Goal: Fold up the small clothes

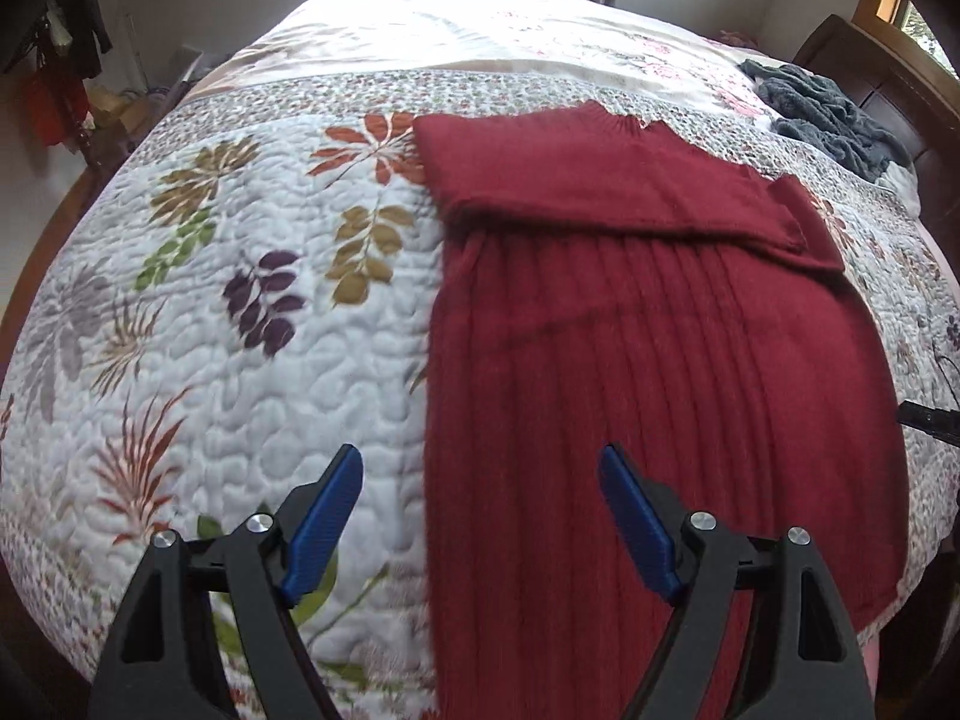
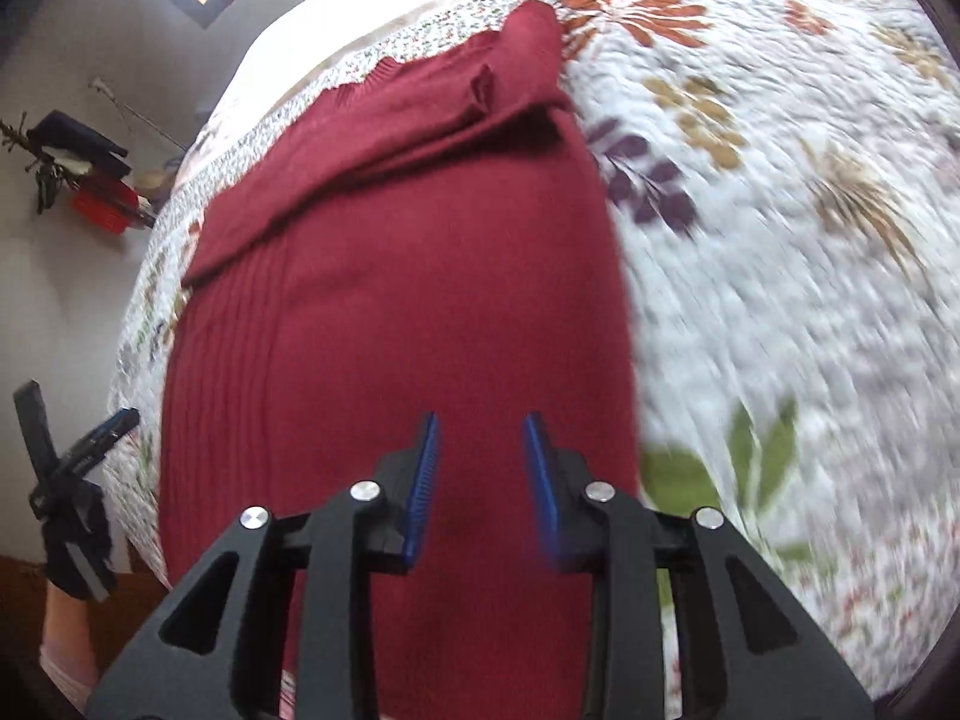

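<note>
Here, in the left wrist view, the left gripper [image 1: 480,468] hangs above the bed with its blue fingers [image 1: 327,516] spread wide and nothing between them; one finger is over the quilt [image 1: 210,312], the other over the near end of the dark red knitted garment [image 1: 630,360]. In the right wrist view the right gripper [image 2: 480,426] is directly above the same garment [image 2: 390,300], its jaws open only to a narrow gap, and it holds nothing; this picture is blurred, mostly on the quilt [image 2: 780,240] side. The garment lies flat on the quilt, with vertical ribs in its lower part. Further away, its sleeve [image 1: 600,198] is folded across the body as a band from one side to the other. Only the right view shows, at its left edge, a gloved hand [image 2: 75,540] holding the other gripper beside the bed. Only the left view shows the far things: a grey fluffy blanket [image 1: 822,114] near a dark wooden headboard [image 1: 888,96], and clothes hanging [image 1: 54,78] at the far left wall.
</note>
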A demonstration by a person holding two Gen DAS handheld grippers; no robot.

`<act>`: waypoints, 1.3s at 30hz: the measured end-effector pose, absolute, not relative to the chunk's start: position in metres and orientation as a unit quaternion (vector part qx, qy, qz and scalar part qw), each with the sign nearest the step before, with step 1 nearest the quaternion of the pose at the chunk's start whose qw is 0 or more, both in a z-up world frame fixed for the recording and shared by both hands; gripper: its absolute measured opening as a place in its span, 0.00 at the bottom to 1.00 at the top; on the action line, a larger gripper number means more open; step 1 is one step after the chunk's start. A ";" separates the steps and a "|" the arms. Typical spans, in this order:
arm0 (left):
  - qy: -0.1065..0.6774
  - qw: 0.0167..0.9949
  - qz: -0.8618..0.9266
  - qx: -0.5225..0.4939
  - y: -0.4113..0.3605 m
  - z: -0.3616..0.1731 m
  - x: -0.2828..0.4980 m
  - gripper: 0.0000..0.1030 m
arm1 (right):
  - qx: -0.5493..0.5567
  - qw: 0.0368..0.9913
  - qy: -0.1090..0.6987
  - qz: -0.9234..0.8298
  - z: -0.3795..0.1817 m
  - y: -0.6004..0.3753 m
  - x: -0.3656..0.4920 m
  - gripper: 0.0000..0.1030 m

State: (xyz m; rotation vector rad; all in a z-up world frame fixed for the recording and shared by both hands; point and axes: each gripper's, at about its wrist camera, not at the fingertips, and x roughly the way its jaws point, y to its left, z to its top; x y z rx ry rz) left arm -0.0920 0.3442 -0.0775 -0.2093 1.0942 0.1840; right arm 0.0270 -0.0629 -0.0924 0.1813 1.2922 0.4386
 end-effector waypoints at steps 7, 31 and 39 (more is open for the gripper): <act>0.540 0.827 0.092 -0.123 0.341 -0.090 -0.159 0.79 | 0.088 0.769 0.606 0.181 -0.099 -0.088 -0.047 0.37; 0.591 0.785 0.043 -0.180 0.326 -0.127 -0.211 0.72 | 0.108 0.742 0.632 0.194 -0.129 -0.113 -0.099 0.38; 0.596 0.783 0.061 -0.167 0.326 -0.128 -0.216 0.33 | 0.142 0.738 0.628 0.201 -0.140 -0.114 -0.097 0.06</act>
